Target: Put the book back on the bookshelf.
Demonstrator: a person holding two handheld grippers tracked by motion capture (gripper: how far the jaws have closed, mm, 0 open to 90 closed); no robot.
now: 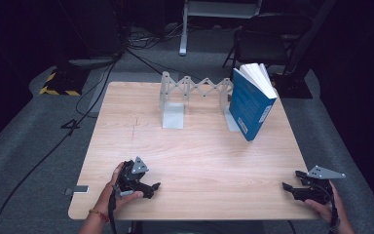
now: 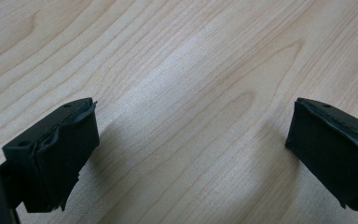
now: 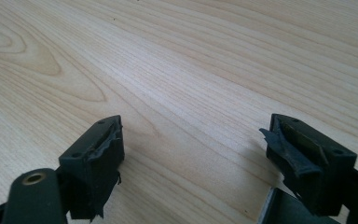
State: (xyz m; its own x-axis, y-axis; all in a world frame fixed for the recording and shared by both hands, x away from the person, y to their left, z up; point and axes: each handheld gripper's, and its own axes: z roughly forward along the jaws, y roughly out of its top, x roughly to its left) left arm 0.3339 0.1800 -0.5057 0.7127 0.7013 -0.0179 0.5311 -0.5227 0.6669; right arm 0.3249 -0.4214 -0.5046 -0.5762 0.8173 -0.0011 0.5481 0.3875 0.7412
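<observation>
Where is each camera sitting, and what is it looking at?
High view: above the near side, looking forward and down on the light wooden table, the blue book leaning on the clear folding rack; both hands with the left gripper and right gripper show.
Left gripper view: rides that gripper, looking down its two black jaws, wide apart, at bare wood.
Right gripper view: rides that gripper, jaws apart, facing wood.
Shared: both gripper views show the same tabletop.
</observation>
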